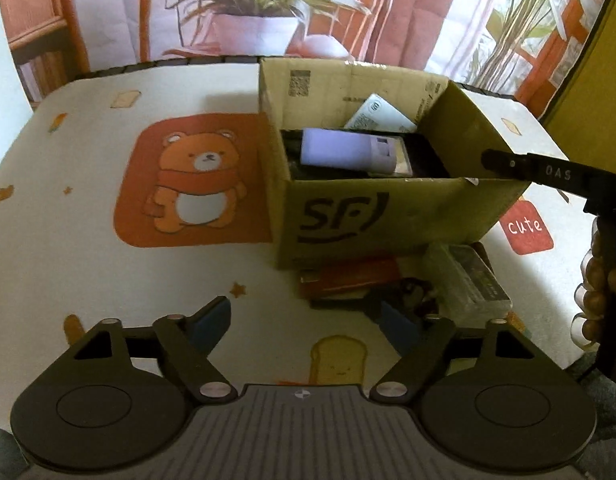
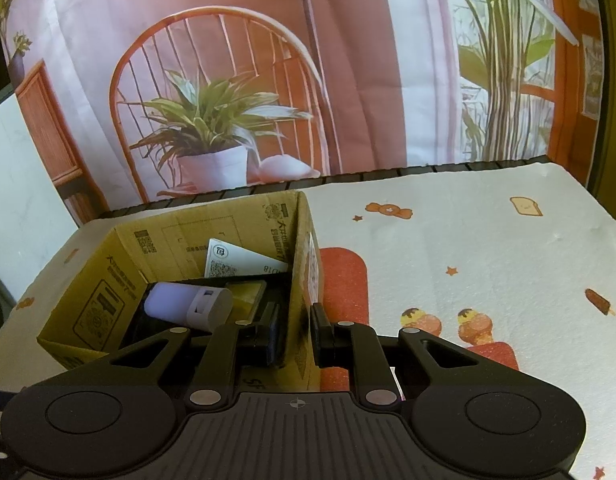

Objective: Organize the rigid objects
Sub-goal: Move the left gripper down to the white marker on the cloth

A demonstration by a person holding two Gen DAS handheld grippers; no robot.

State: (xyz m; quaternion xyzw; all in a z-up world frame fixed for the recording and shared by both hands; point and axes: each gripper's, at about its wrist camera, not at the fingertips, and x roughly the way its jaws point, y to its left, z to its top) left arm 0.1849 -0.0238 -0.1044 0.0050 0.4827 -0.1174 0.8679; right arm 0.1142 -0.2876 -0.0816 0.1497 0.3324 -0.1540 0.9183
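Observation:
A cardboard box (image 1: 380,220) marked SF stands on the table and holds a lilac cylinder (image 1: 348,151), a white card (image 1: 378,116) and dark items. In front of it lie a red flat box (image 1: 348,278), a clear plastic case (image 1: 468,280) and a dark patterned item (image 1: 412,292). My left gripper (image 1: 308,320) is open and empty, low over the table, its right finger next to those items. My right gripper (image 2: 294,334) is shut on the box's right wall (image 2: 304,280), one finger inside, one outside. The cylinder (image 2: 188,304) also shows in the right wrist view.
The table wears a white cloth (image 1: 88,240) with a bear print (image 1: 200,184) and cartoon motifs. A backdrop with a printed chair and plants (image 2: 212,120) hangs behind the far edge. My right gripper's handle and the hand on it (image 1: 596,280) show at the right of the left wrist view.

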